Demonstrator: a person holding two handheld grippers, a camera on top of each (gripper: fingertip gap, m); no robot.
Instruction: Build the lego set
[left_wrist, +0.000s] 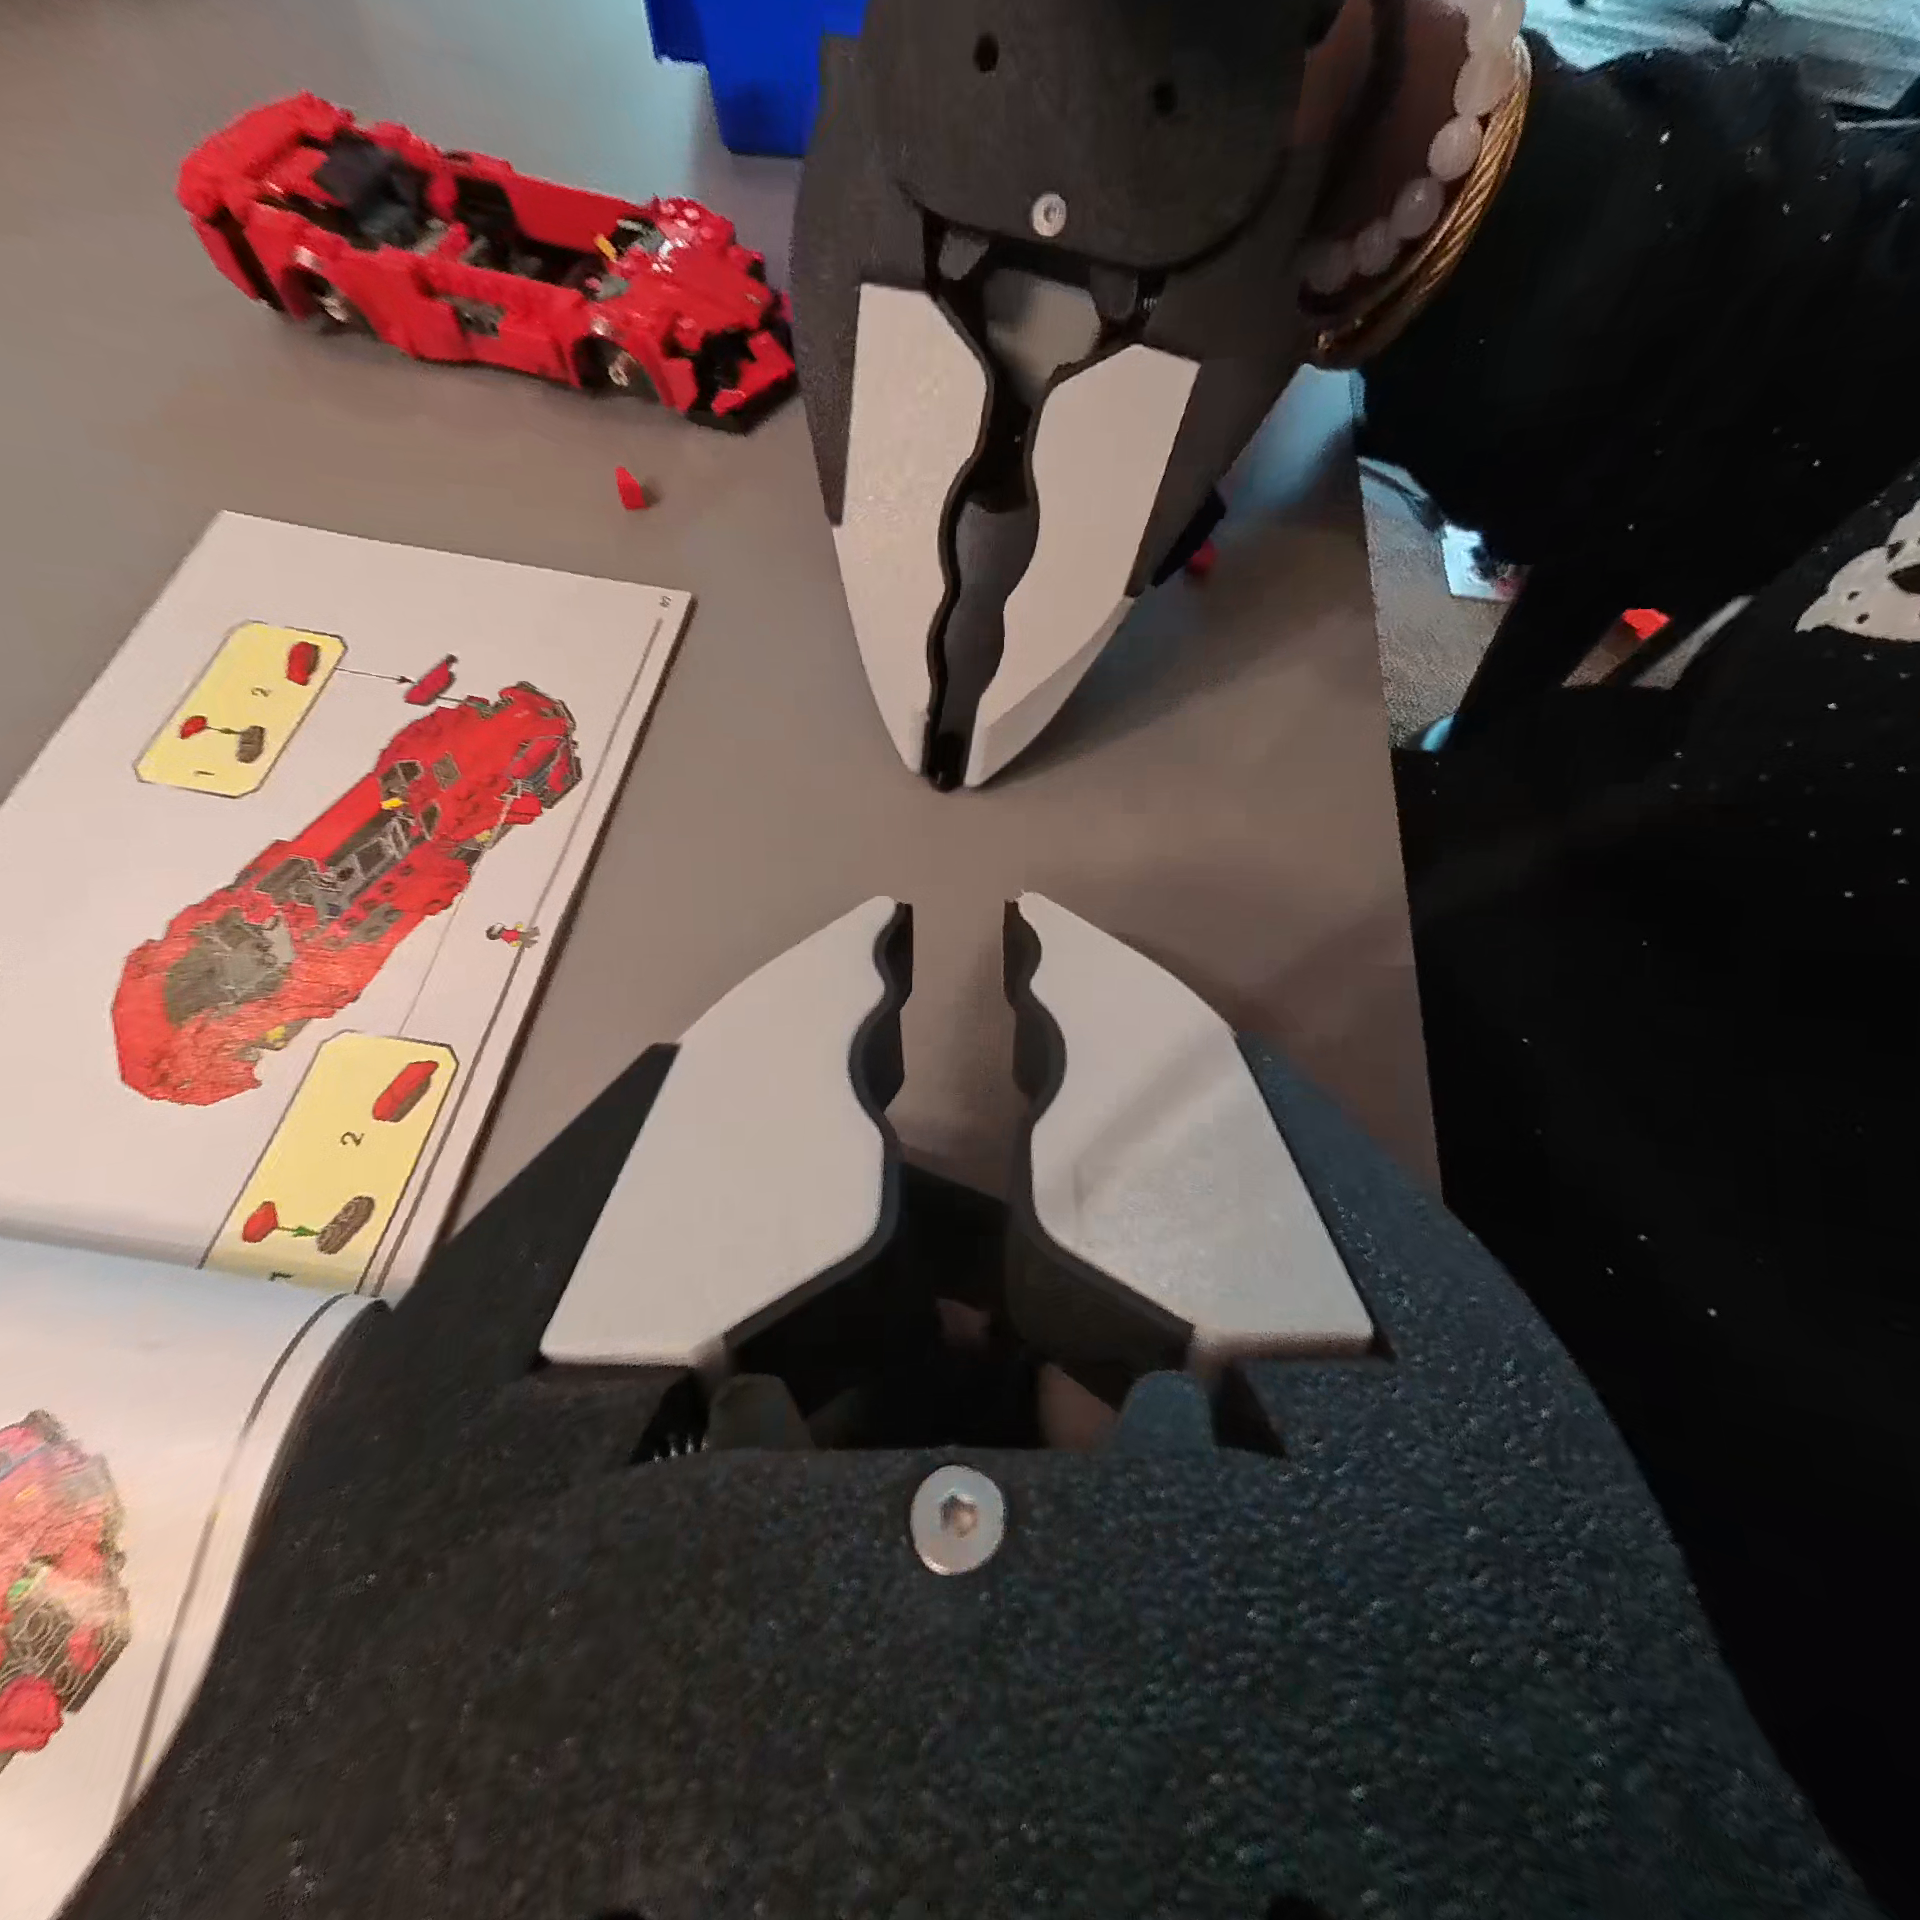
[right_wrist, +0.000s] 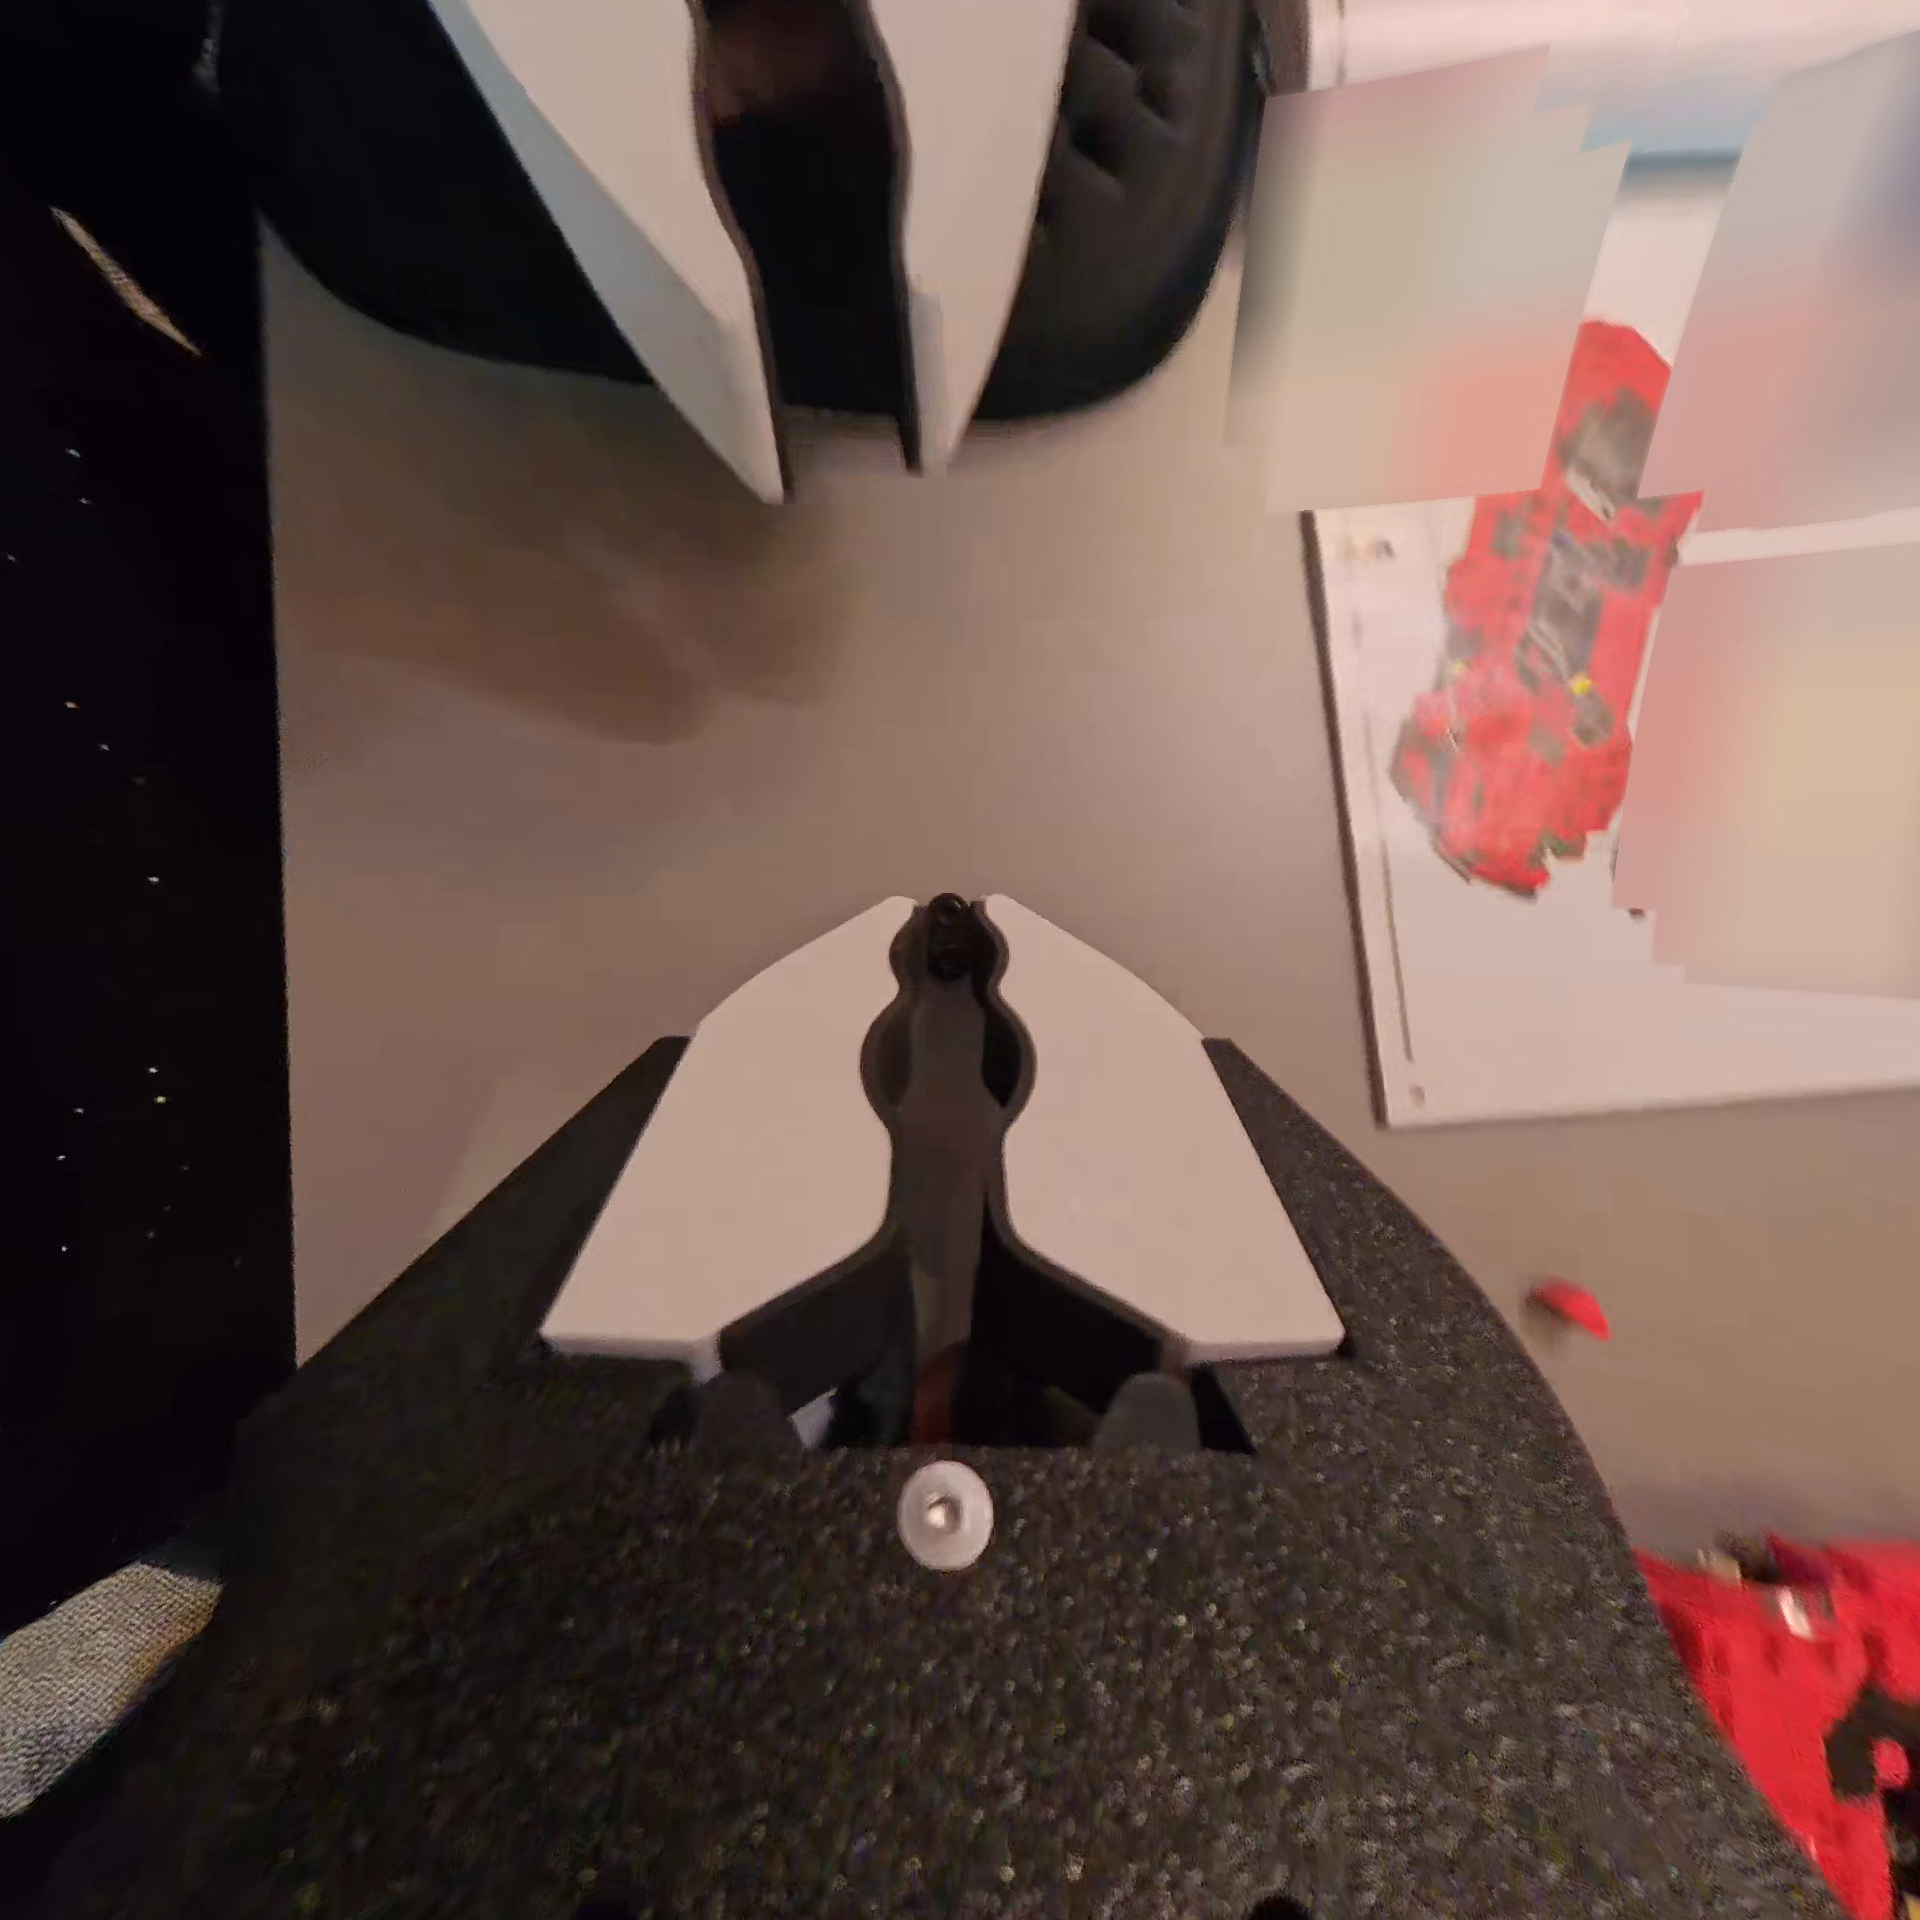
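My left gripper (left_wrist: 956, 906) is open and empty, low over the grey table (left_wrist: 1195, 831). My right gripper (left_wrist: 943, 774) faces it tip to tip, a short gap apart, and is shut on a small black piece (right_wrist: 948, 935) at its tips (right_wrist: 948, 906). The left gripper shows open at the top of the right wrist view (right_wrist: 847, 478). The partly built red lego car (left_wrist: 478, 270) lies at the far left of the table; it also shows in the right wrist view (right_wrist: 1787, 1714). A small loose red piece (left_wrist: 631, 490) lies near the car's front, and shows in the right wrist view (right_wrist: 1569, 1309).
An open instruction booklet (left_wrist: 312, 883) lies left of my left gripper, also in the right wrist view (right_wrist: 1507, 987). A blue bin (left_wrist: 748, 62) stands at the back. Another small red piece (left_wrist: 1202, 561) lies behind the right gripper. A person's black sleeve (left_wrist: 1662, 935) runs along the table's right edge. There is about 7 cm between the tips of the two grippers.
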